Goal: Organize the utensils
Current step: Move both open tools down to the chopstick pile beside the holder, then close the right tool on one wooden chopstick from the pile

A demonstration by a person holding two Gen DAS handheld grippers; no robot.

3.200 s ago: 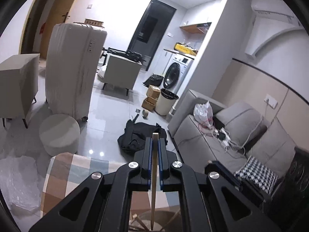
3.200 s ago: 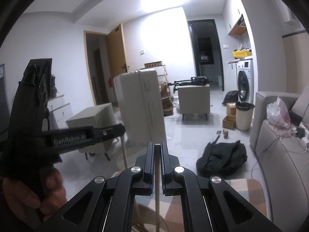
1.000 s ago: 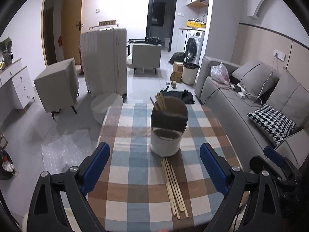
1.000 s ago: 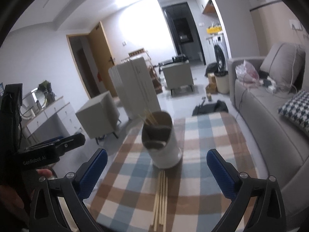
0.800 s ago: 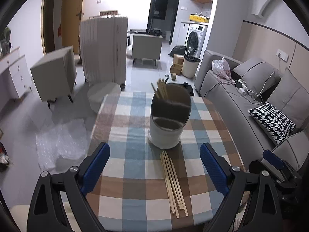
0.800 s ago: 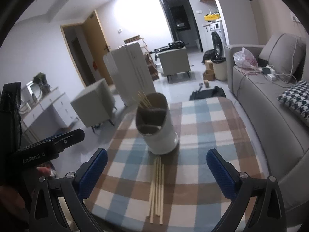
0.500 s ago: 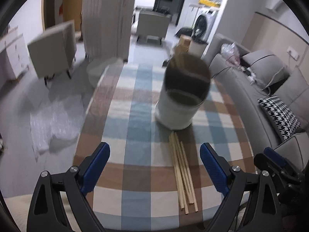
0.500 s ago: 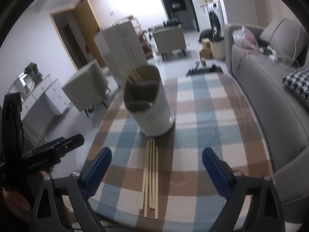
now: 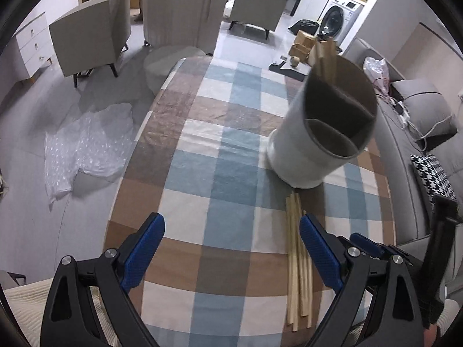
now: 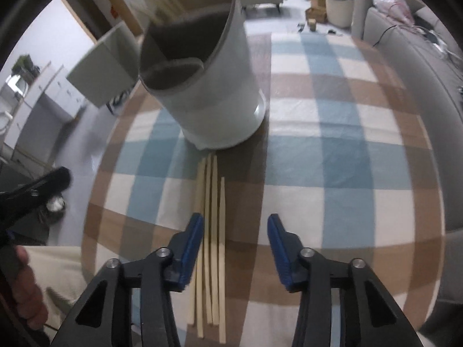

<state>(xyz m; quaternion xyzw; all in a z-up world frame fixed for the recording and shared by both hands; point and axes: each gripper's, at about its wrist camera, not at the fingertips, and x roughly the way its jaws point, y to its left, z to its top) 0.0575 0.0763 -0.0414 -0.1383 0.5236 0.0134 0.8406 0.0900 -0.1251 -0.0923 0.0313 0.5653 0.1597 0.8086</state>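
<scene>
Through my left wrist I see the checked tablecloth (image 9: 231, 173), a washing machine (image 9: 337, 21) beyond, my left gripper (image 9: 231, 248) spread wide, chopsticks (image 9: 296, 260) beside the white holder (image 9: 306, 156). On the right wrist, my right gripper (image 10: 235, 245) gapes over those chopsticks (image 10: 212, 231); I read no writing.

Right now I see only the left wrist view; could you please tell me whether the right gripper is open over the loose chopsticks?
Observer: Yes, the right gripper is open and holds nothing.
Operator: Thank you. Where do the sticks lie between its fingers?
Observer: The loose chopsticks run close beside its left finger; the other finger is over bare checked cloth.
</scene>
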